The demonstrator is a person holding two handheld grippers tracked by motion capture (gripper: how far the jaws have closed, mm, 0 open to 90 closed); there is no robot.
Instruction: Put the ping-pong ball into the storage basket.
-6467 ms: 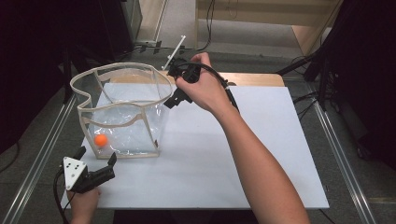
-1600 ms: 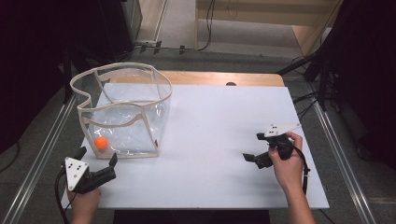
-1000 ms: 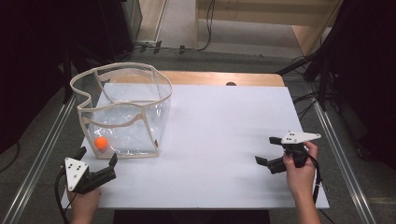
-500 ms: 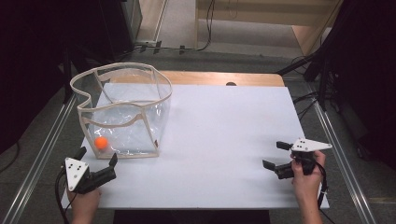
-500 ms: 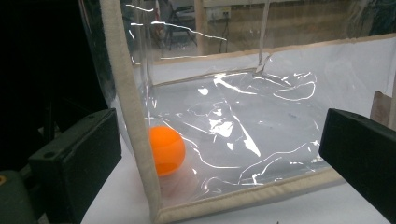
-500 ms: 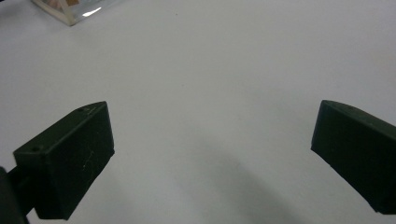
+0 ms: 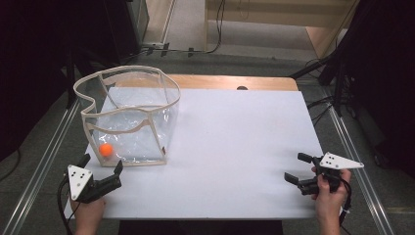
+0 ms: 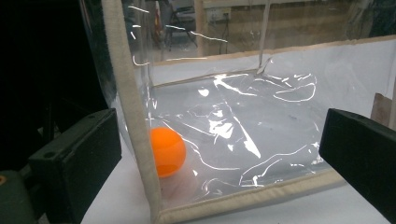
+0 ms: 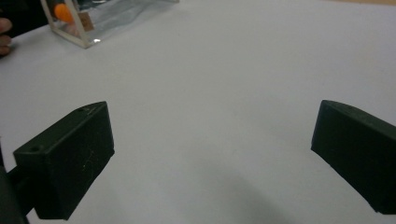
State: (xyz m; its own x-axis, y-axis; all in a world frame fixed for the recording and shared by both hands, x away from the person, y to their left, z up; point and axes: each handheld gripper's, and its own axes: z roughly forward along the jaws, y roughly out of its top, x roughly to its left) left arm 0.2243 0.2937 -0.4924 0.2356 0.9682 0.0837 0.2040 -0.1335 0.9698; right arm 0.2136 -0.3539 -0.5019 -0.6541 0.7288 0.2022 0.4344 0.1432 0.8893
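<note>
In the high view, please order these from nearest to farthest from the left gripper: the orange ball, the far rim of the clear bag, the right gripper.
From the left gripper, at the table's near left corner:
1. Orange ball: just beyond it, in the near left corner of the clear bag.
2. Far rim of the bag: farther back, left side.
3. Right gripper: across the table, near right edge.

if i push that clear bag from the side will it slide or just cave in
The clear bag would likely cave in first: its film walls look crinkled and its cloth rim already sags. It seems light, so it may then slide. The orange ball inside would probably roll.
</note>
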